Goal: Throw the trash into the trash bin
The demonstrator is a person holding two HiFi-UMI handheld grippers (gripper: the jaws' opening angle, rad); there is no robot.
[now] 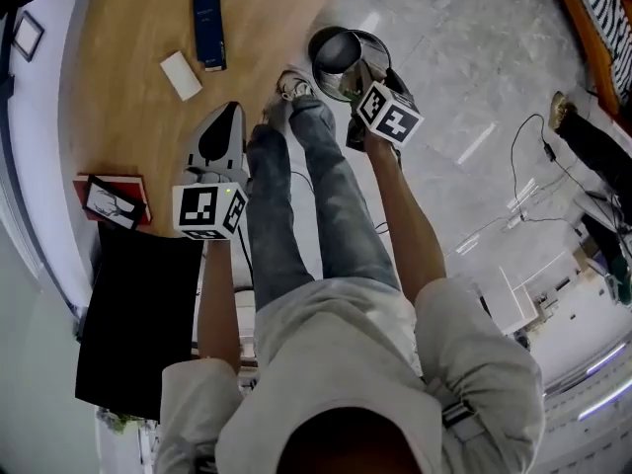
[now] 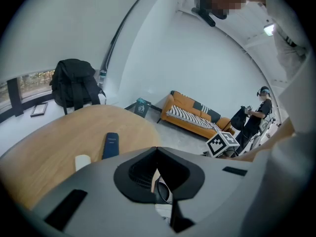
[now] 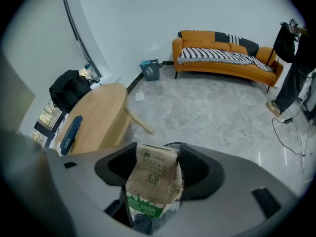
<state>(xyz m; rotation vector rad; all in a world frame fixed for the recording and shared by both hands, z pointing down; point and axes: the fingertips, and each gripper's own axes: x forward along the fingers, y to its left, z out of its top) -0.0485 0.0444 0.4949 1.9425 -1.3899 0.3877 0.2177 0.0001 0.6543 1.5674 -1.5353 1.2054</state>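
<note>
1. The wooden table (image 1: 118, 117) is the biggest thing below us. It is not a container, and it carries only two small items.
2. The trash bin (image 1: 373, 47) stands on the floor just past the table's edge, by our feet. Its mouth is open and dark inside, so we cannot tell whether anything lies in it.
3. The right gripper (image 3: 155, 157) points steeply down at the bin's near rim, with its fingers clamped on the trash. We judge this to be the carry-and-drop step. The next move is to centre the jaws over the mouth and then open them so the load falls inside.
4. The left gripper (image 2: 157, 151) hangs over the table's edge with its fingers together and nothing between them. We see no part for it in the drop.
5. The crumpled milk carton (image 3: 152, 181) is pinched at its sides and not yet in the bin.
6. A blue case (image 1: 208, 28) and a white block (image 1: 182, 75) lie near each other on the table.
</note>
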